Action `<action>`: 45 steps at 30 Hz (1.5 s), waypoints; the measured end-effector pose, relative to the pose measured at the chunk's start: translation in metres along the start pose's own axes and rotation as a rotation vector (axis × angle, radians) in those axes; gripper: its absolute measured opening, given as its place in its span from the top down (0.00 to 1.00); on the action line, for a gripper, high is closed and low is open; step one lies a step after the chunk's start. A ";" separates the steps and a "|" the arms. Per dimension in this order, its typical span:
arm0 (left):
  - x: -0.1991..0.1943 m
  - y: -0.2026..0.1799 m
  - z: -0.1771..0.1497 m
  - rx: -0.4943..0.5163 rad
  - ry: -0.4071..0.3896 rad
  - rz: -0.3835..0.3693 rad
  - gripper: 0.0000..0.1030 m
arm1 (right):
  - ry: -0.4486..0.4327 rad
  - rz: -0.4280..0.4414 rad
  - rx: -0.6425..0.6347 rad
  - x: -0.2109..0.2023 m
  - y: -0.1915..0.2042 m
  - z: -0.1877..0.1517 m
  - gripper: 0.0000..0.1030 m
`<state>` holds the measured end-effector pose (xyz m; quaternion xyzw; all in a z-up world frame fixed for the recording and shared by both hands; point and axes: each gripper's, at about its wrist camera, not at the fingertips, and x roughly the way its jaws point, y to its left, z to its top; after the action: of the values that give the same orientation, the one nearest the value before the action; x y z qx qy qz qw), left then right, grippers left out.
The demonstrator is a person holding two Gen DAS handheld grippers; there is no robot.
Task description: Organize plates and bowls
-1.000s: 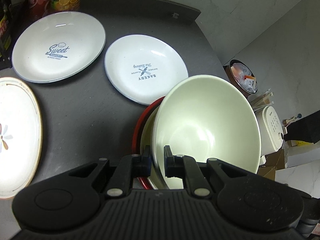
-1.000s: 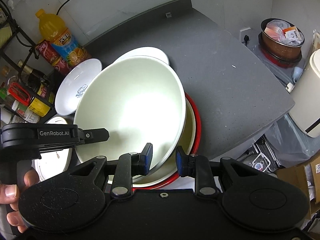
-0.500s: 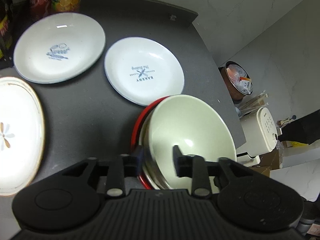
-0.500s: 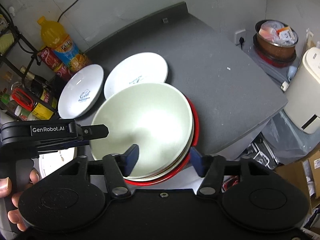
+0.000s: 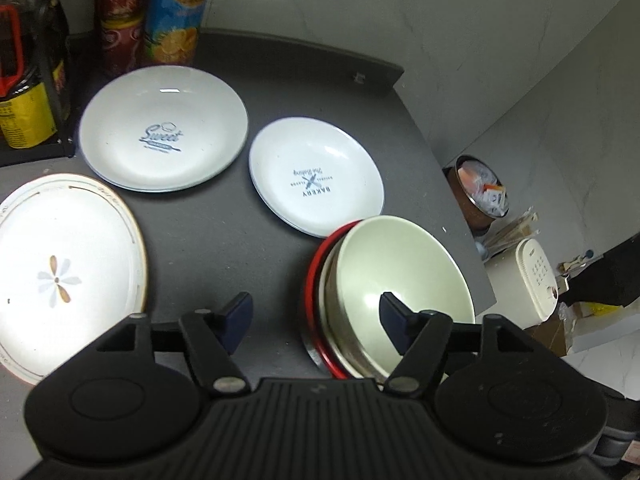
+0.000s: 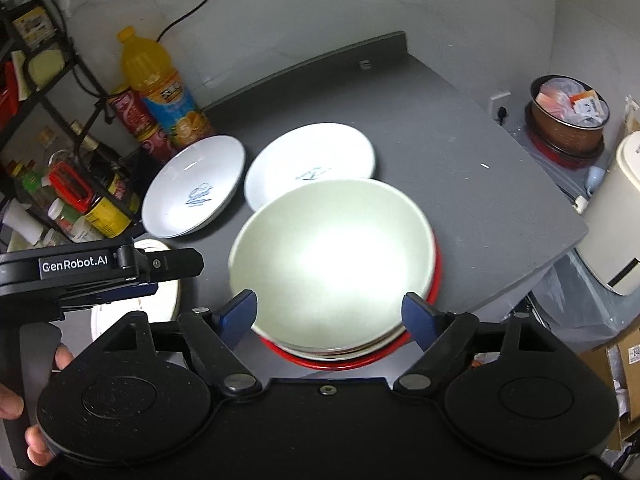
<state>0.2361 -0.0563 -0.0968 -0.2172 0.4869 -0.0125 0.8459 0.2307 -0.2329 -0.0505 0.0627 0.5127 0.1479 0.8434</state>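
pale green bowl [image 6: 334, 256] sits nested on the red stack [image 6: 434, 284], your left gripper [image 5: 316, 312] and right gripper [image 6: 330, 310] gape wide and empty, so go for the near-left plate [image 5: 60, 272] next.

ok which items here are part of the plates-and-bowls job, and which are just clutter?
Job: pale green bowl nested on the red-rimmed stack; Sweet plate; Bakery plate; flower plate; left gripper and right gripper, both open.

Clutter: juice bottle, red cans, rack of bottles, brown pot, white appliance.
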 end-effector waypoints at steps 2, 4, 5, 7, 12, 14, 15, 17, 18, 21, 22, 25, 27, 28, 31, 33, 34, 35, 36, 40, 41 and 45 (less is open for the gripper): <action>-0.007 0.005 -0.003 0.000 -0.019 0.020 0.30 | -0.004 0.008 -0.012 -0.001 0.005 -0.001 0.17; -0.013 0.010 -0.005 -0.008 -0.032 0.031 0.30 | -0.004 0.020 -0.023 -0.001 0.011 -0.001 0.15; -0.016 0.013 -0.006 -0.011 -0.036 0.038 0.30 | -0.004 0.027 -0.030 0.000 0.014 -0.001 0.14; -0.023 0.019 -0.008 -0.018 -0.044 0.053 0.29 | -0.006 0.038 -0.042 0.000 0.021 0.000 0.12; -0.040 0.033 -0.014 -0.030 -0.087 0.099 0.29 | -0.015 0.065 -0.063 0.000 0.033 -0.001 0.06; -0.046 0.039 -0.015 -0.032 -0.101 0.113 0.25 | -0.016 0.074 -0.076 0.001 0.039 -0.001 0.05; -0.048 0.042 -0.016 -0.038 -0.095 0.109 0.20 | -0.016 0.082 -0.080 0.001 0.041 -0.001 0.04; -0.053 0.047 -0.017 -0.048 -0.098 0.104 0.15 | -0.016 0.099 -0.089 0.002 0.046 -0.001 0.02; -0.056 0.049 -0.017 -0.052 -0.099 0.111 0.11 | -0.017 0.104 -0.093 0.002 0.049 -0.001 0.00; -0.065 0.059 -0.020 -0.069 -0.110 0.114 0.05 | -0.019 0.111 -0.107 0.002 0.059 0.000 0.00; -0.068 0.061 -0.020 -0.069 -0.113 0.116 0.04 | -0.020 0.114 -0.111 0.003 0.062 0.000 0.00; -0.077 0.067 -0.021 -0.062 -0.122 0.130 0.03 | -0.018 0.120 -0.127 0.003 0.071 0.000 0.00; -0.083 0.072 -0.022 -0.065 -0.129 0.142 0.03 | -0.017 0.116 -0.140 0.003 0.075 0.000 0.00; -0.086 0.075 -0.022 -0.072 -0.135 0.144 0.03 | -0.018 0.113 -0.145 0.003 0.078 0.000 0.00; -0.093 0.084 -0.023 -0.098 -0.147 0.141 0.03 | -0.023 0.119 -0.164 0.002 0.083 0.002 0.00; -0.098 0.089 -0.024 -0.112 -0.160 0.143 0.03 | -0.031 0.130 -0.188 0.002 0.088 0.004 0.00; -0.100 0.091 -0.024 -0.121 -0.167 0.146 0.03 | -0.033 0.134 -0.196 0.002 0.090 0.005 0.00; -0.102 0.093 -0.025 -0.133 -0.172 0.146 0.03 | -0.033 0.137 -0.200 0.003 0.092 0.007 0.00; -0.104 0.095 -0.025 -0.143 -0.176 0.144 0.03 | -0.031 0.141 -0.200 0.004 0.092 0.008 0.00; -0.107 0.103 -0.024 -0.167 -0.183 0.154 0.03 | -0.026 0.160 -0.217 0.010 0.097 0.014 0.00; -0.108 0.105 -0.023 -0.173 -0.182 0.157 0.03 | -0.026 0.163 -0.224 0.012 0.099 0.015 0.00; -0.109 0.111 -0.021 -0.197 -0.189 0.177 0.03 | -0.025 0.184 -0.232 0.020 0.103 0.024 0.00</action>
<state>0.1406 0.0625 -0.0590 -0.2556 0.4211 0.1303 0.8605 0.2417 -0.1279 -0.0299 0.0135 0.4737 0.2820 0.8342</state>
